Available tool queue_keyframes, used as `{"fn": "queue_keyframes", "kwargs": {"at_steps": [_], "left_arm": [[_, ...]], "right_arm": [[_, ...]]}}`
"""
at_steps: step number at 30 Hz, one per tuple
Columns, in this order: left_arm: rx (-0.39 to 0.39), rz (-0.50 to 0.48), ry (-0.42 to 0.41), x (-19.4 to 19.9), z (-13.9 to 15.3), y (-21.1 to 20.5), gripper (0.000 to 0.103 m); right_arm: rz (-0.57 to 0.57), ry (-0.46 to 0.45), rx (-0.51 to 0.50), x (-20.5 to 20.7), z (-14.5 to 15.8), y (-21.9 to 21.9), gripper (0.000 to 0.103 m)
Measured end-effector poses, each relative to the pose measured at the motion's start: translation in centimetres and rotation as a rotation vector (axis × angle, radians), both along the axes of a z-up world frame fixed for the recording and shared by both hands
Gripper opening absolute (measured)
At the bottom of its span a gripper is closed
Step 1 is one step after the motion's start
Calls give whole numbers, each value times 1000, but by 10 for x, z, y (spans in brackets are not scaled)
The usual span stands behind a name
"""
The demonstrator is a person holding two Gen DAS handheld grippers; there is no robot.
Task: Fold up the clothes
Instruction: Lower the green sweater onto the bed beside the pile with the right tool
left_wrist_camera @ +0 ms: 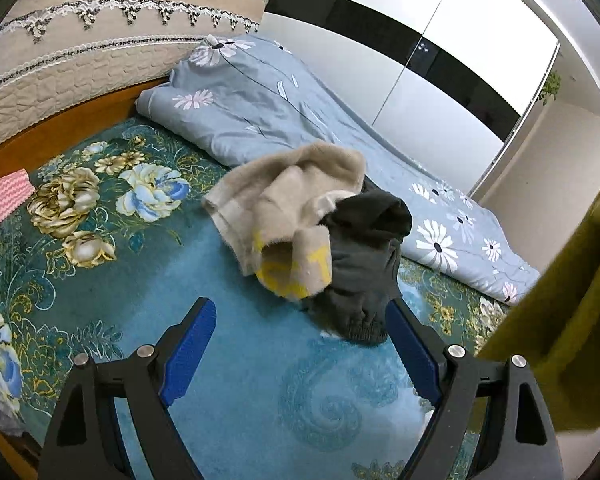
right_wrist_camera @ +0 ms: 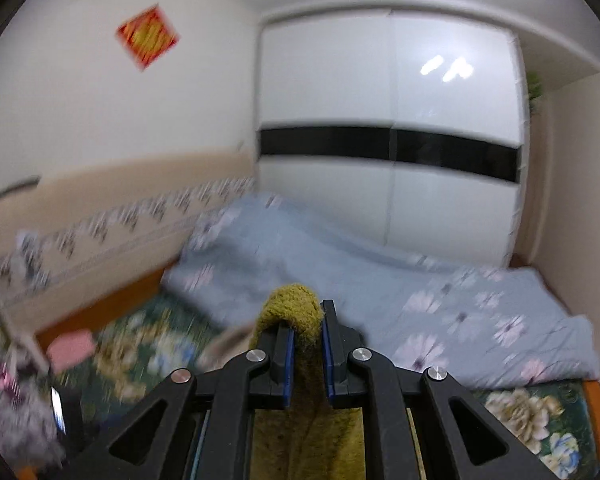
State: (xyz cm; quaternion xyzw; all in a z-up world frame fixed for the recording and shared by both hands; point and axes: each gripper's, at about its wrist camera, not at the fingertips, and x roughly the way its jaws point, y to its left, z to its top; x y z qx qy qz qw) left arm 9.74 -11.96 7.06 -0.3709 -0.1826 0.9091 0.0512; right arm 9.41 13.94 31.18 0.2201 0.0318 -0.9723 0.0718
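Observation:
My right gripper [right_wrist_camera: 306, 320] is shut on an olive-green fuzzy garment [right_wrist_camera: 296, 300], held up above the bed; the cloth bulges over the fingertips and hangs down below. The same garment hangs at the right edge of the left wrist view [left_wrist_camera: 568, 312]. My left gripper [left_wrist_camera: 300, 312] is open and empty, low over the teal bedspread [left_wrist_camera: 240, 380]. Just ahead of it lies a crumpled pile: a beige garment with yellow print [left_wrist_camera: 288, 208] and a dark grey garment [left_wrist_camera: 360, 264], touching my right finger's tip.
A folded light-blue floral quilt [left_wrist_camera: 268, 96] lies along the far side of the bed. A pink cloth [left_wrist_camera: 2, 200] sits at the left edge by the wooden bed frame [left_wrist_camera: 60, 132]. A white wardrobe [right_wrist_camera: 392, 152] stands behind. The right wrist view is motion-blurred.

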Motion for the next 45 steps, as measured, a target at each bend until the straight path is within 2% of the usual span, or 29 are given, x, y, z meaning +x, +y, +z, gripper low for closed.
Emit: {"fn": "queue_keyframes", "kwargs": {"at_steps": [3,5,9,11,14,17,20,21,22,24,26,29,36,39,43,45], "left_arm": [[5,5,-6,3,-3,-3,87],[8,14,-17,4,-7,-6,87],[10,38,-46,9,-18,-15,87],[8,55,-63,11,-24,-20,87],[11,78,-96,12,-36,-24,87],[20,84,-128,10,-48,-21,87],[29,63,-152,7,-57,-9,87],[32,54,-157,5,-59,-5,87],[32,44,-164,4,-61,0,87],[21,17,-180,-1,-67,14,87],[0,-13,-199,-5,-75,31,87],[-16,-63,-237,-11,-91,63,87],[-30,-167,-330,-13,-126,132,87],[-63,-184,-332,-6,-132,152,87],[-98,-189,-347,9,-138,170,87],[-79,-177,-375,14,-144,173,87]], "right_arm": [[36,-167,-31,-33,-72,-8,13],[44,-292,-95,-53,-125,-7,13],[46,-476,-202,-81,-215,-7,13],[45,-542,-240,-96,-250,-14,13],[53,-604,-293,-111,-286,-17,13],[70,-660,-264,-127,-307,-32,16],[121,-688,-235,-131,-316,-37,19],[135,-683,-228,-130,-314,-34,25],[148,-678,-221,-128,-313,-30,38],[170,-660,-206,-124,-309,-20,54],[190,-637,-211,-116,-303,3,57],[162,-598,-247,-101,-294,48,67],[-49,-566,-248,-37,-302,155,71],[-157,-579,-372,15,-328,200,71],[-352,-651,-563,91,-385,247,71],[-437,-674,-672,124,-410,261,71]]}}
